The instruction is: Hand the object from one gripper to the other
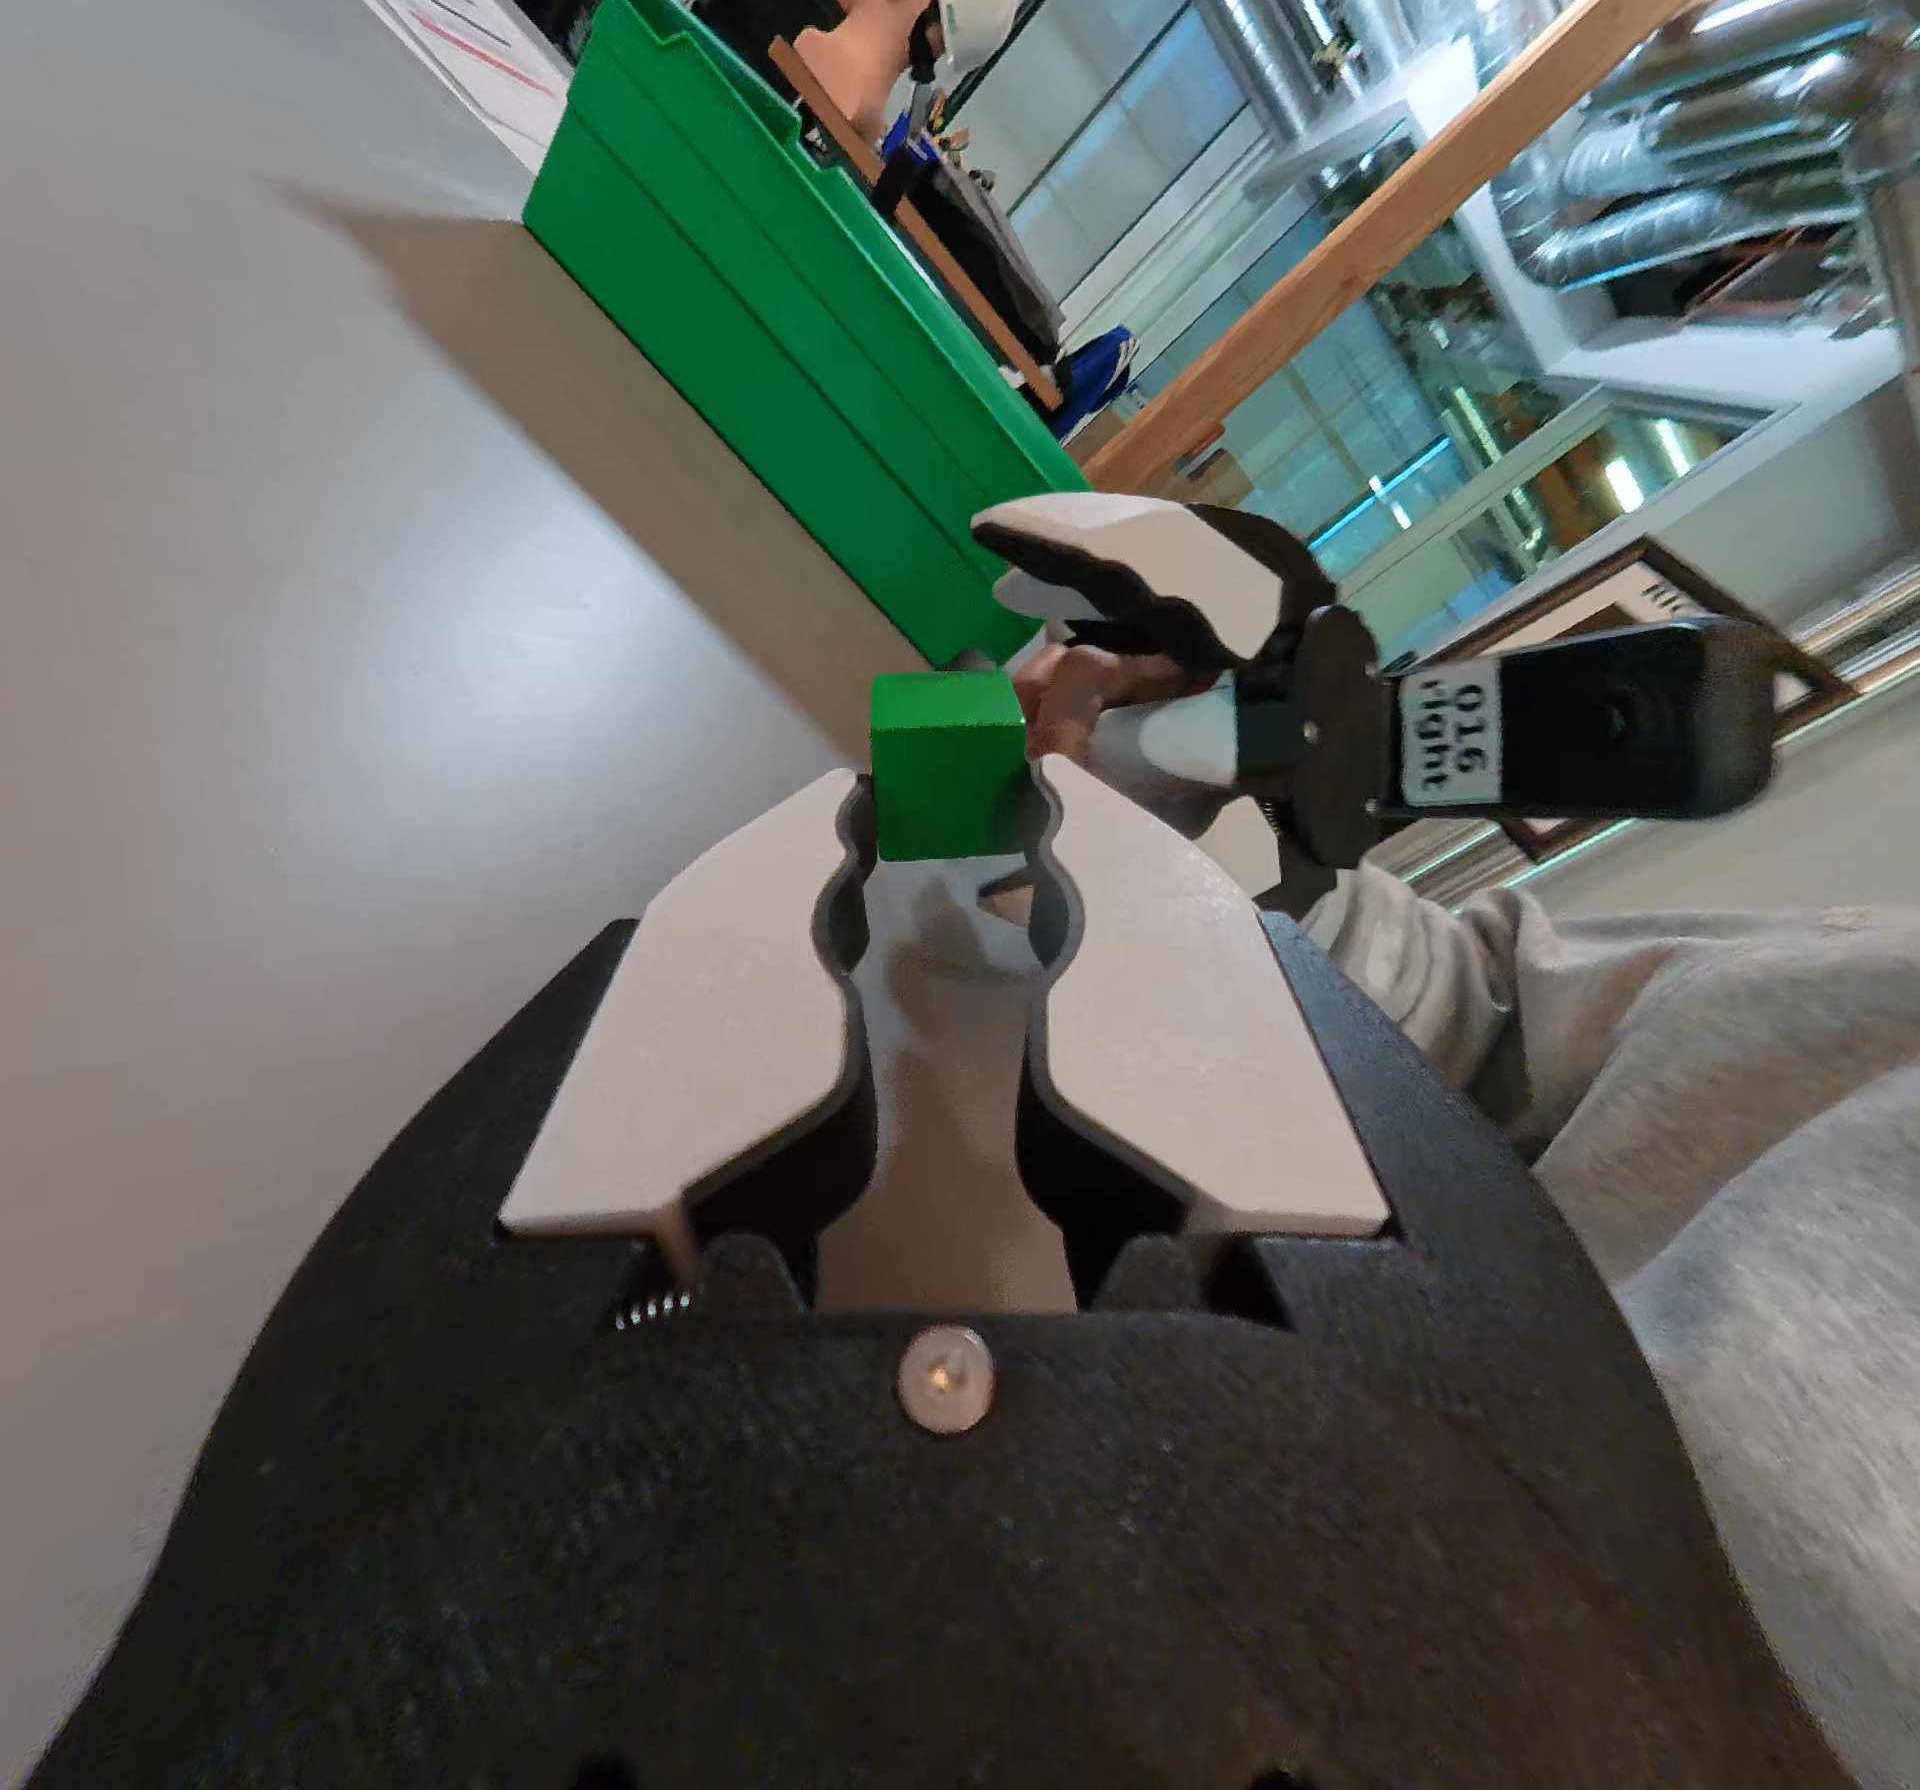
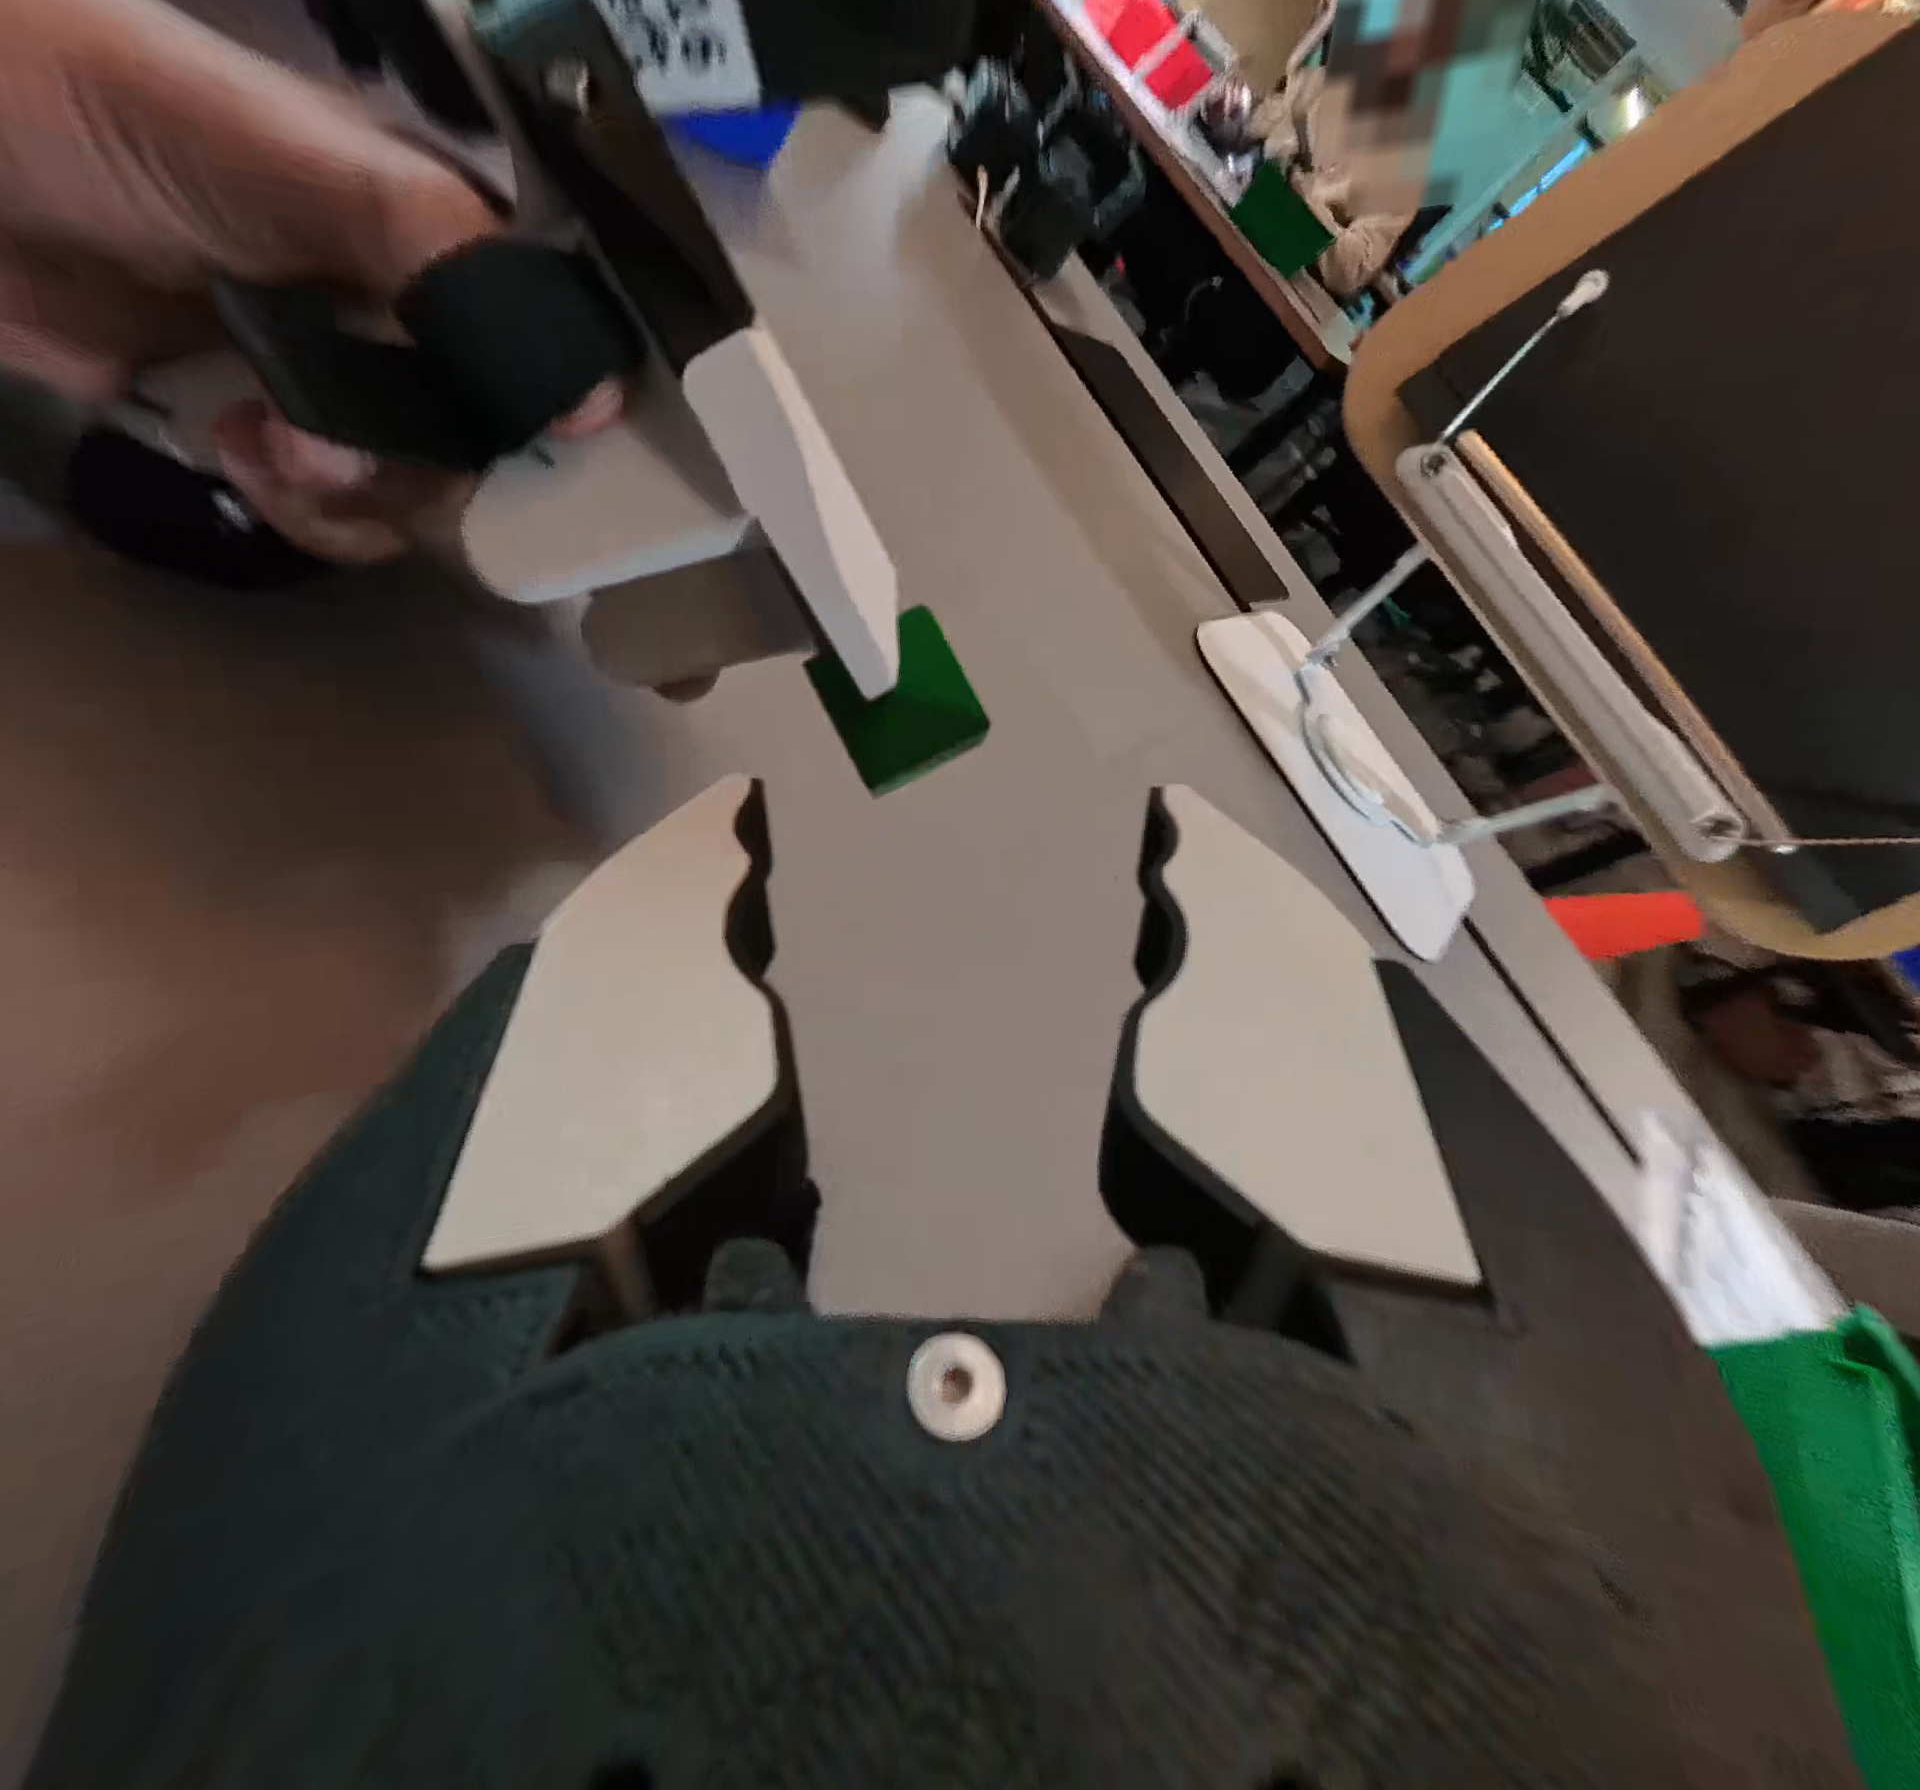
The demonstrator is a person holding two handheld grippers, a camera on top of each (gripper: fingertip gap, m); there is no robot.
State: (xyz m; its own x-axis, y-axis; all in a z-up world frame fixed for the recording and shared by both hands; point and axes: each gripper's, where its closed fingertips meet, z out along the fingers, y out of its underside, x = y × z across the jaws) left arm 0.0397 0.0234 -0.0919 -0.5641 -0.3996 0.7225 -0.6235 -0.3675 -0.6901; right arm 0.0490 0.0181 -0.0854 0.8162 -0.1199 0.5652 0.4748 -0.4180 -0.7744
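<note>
The cube point(image 1: 945, 769) is looking like a small, solid green block w/ flat faces and sharp edges: prob. light and stiff, not fragile, but its painted faces are looking smooth, so it may be slipping if pinched on a corner. Best hold, in my judgement, is across two opposite flat faces, and specifically the pair not already taken.

The left claw point(image 1: 948, 805) is pinching the cube at the very tips of its fingers; only the lower part of the cube is sitting between the pads, and the top half is standing proud above them. That is leaving free faces for the other side to take.

The right claw point(image 2: 951, 805) is standing spread wide, w/ nothing between its fingers and touching nothing. In the right wrist view the cube is hanging just beyond its tips, a bit left of centre, not yet inside the gap. In the left wrist view the right claw is showing to the right of the cube and slightly above it, near but apart.

The cube is being held in the air above the bench point(image 1: 260, 701), not resting on it. A green bin point(image 1: 748, 306) is sitting on the bench beyond the cube. The right wrist view is blurred, so the exact gap to the cube is hard to judge.
</note>
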